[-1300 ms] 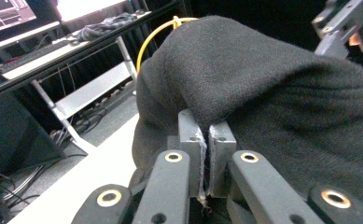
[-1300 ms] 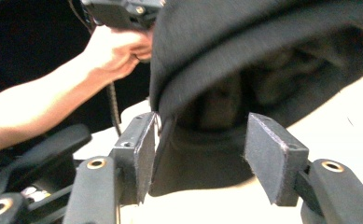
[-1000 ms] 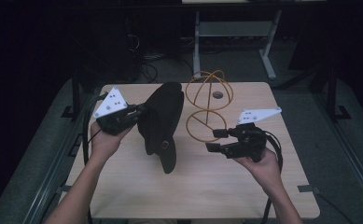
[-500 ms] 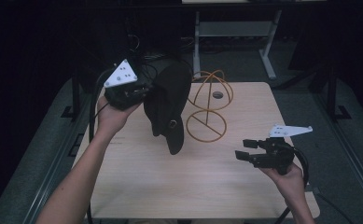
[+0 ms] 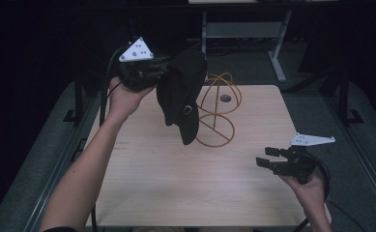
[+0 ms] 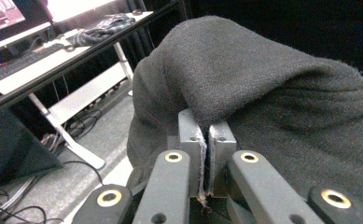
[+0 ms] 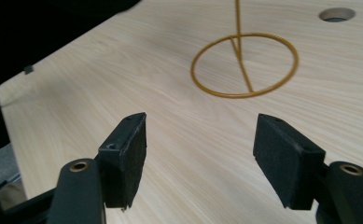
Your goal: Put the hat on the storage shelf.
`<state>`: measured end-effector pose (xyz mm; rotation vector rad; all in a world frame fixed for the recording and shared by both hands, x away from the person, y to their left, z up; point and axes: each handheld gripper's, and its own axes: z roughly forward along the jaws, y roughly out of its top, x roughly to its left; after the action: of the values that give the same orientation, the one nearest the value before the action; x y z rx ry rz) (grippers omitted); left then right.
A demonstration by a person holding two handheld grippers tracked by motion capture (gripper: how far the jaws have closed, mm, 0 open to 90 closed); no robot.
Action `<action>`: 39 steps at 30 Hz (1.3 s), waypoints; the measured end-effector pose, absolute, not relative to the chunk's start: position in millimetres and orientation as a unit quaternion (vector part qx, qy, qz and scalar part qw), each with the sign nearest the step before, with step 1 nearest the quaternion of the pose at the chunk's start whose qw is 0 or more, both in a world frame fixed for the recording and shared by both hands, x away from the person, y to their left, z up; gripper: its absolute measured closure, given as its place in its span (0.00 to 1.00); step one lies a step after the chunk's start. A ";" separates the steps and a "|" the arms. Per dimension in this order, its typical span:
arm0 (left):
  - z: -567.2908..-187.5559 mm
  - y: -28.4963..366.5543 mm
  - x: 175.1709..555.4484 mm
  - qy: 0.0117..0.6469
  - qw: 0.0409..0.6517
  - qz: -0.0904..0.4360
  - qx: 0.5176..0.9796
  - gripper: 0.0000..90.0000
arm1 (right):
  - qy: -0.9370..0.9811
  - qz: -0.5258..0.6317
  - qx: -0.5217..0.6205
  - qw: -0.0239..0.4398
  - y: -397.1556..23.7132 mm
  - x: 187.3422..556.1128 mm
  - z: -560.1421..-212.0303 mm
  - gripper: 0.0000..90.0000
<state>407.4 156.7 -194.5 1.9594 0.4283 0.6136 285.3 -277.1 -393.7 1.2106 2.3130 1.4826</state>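
Hanging black cap (image 5: pixel 181 94) pinched in left gripper (image 5: pixel 162 71), above wire stand (image 5: pixel 215 116).

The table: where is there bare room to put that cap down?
Most of the table is bare: the near half between the two forearms, and the left side under the cap. Bare wood also lies before the right gripper. Only the far middle is crowded, where the wire stand sits.
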 end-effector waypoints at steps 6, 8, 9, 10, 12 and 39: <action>-182.9 145.5 420.8 0.173 0.492 0.256 0.814 0.97 | 0.764 0.489 0.413 0.079 -286.5 284.9 -397.0 0.37; -179.0 140.7 425.3 0.172 0.489 0.258 0.815 0.97 | 0.762 0.490 0.416 0.080 -289.2 284.1 -396.7 0.37; -177.1 138.1 427.6 0.172 0.487 0.258 0.816 0.97 | 0.761 0.491 0.416 0.082 -290.5 284.0 -396.7 0.37; -175.1 135.2 429.6 0.171 0.485 0.258 0.818 0.97 | 0.759 0.492 0.418 0.084 -292.7 283.4 -396.4 0.37; -170.0 125.9 435.1 0.165 0.478 0.261 0.822 0.97 | 0.758 0.494 0.419 0.085 -295.0 283.1 -396.5 0.37; -204.0 36.8 464.5 0.123 0.410 0.220 0.876 0.97 | 0.745 0.510 0.421 0.086 -303.7 281.9 -397.1 0.36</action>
<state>464.5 36.8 -204.0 2.2060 0.3087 0.5548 281.9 -303.7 -397.1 1.2559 2.2213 1.5201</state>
